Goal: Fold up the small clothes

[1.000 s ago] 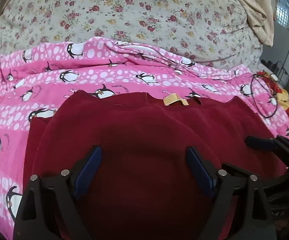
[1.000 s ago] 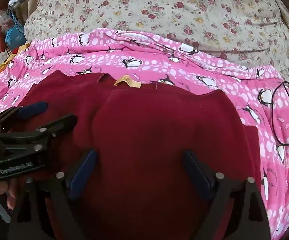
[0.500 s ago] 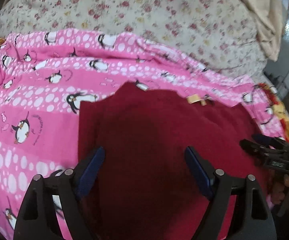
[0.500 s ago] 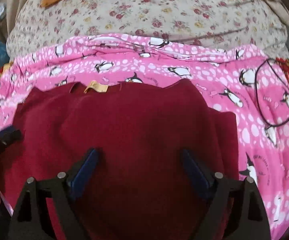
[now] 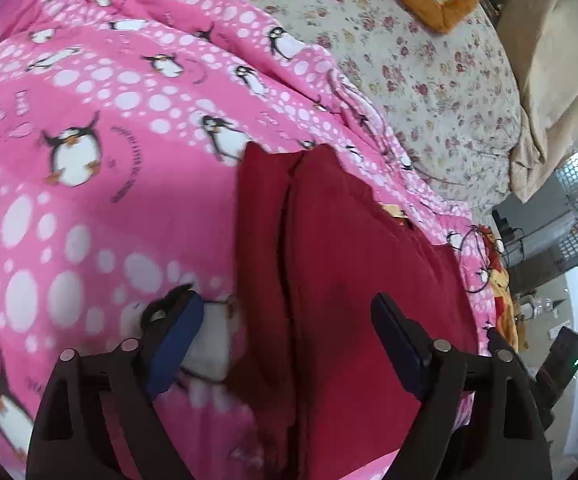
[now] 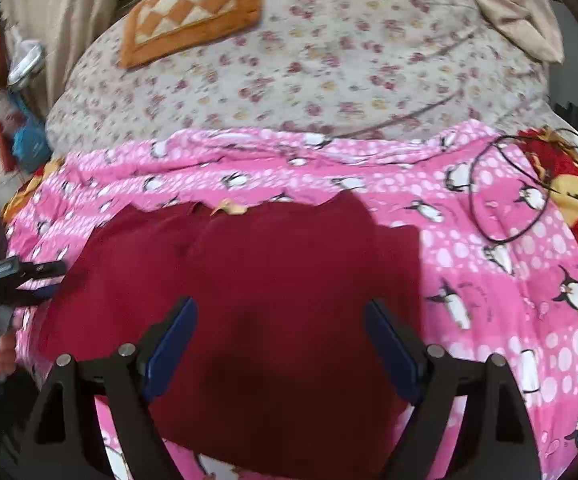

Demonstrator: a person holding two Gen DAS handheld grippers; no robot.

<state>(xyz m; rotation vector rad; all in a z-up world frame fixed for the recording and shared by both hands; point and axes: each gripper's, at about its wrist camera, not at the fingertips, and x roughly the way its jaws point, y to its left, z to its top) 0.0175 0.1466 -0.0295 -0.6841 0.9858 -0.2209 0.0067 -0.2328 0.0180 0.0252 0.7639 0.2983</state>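
Observation:
A dark red top [image 5: 349, 260] lies flat on the pink penguin blanket [image 5: 89, 208], its yellow neck label [image 6: 229, 208] at the far edge. A sleeve lies folded in along each side edge. My left gripper [image 5: 283, 304] hovers over the top's left edge, its jaws opening, and the cloth lies beneath them untouched. From the right wrist it shows at the far left [image 6: 21, 276], held by a hand. Nothing is held by my right gripper [image 6: 279, 306], which hangs open above the middle of the top [image 6: 269, 260].
A floral quilt [image 6: 329, 60] covers the far half of the bed, with an orange checked cushion [image 6: 193, 12] on it. A black cable loop [image 6: 505, 200] lies on the blanket at the right, beside a red and yellow cover [image 6: 577, 200]. Beige cloth [image 5: 549, 80] hangs at the far right.
My left gripper swung to the left and rolled, from over the top's middle to its left edge. The right gripper rose and drew back, so more of the bed shows.

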